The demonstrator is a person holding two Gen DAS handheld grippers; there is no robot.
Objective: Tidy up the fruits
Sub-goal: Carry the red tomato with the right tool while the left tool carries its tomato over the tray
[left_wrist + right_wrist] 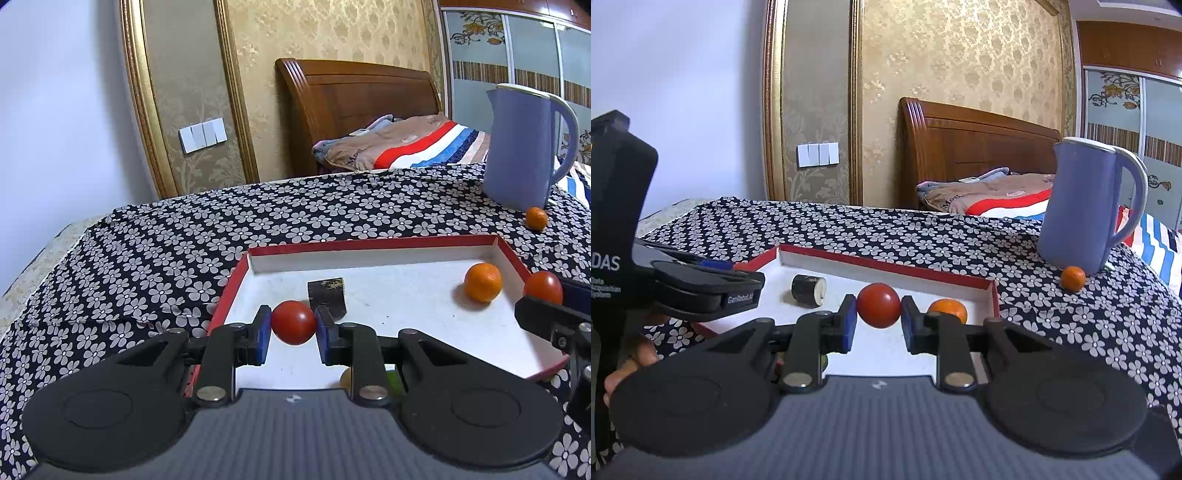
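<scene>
Over the flowered tablecloth (155,258) and red-rimmed tray (369,244), left gripper (293,325) and right gripper (878,308) each pinch a red tomato (293,322) (878,305), and squeezing harder could bruise one or pop it loose to roll.

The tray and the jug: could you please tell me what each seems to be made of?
The tray looks like cardboard, a box lid: thin straight walls, red outside, matt white inside with scuffs. The jug looks like plastic, though coated metal is possible: smooth lavender body with a soft sheen and a paler moulded handle.
</scene>
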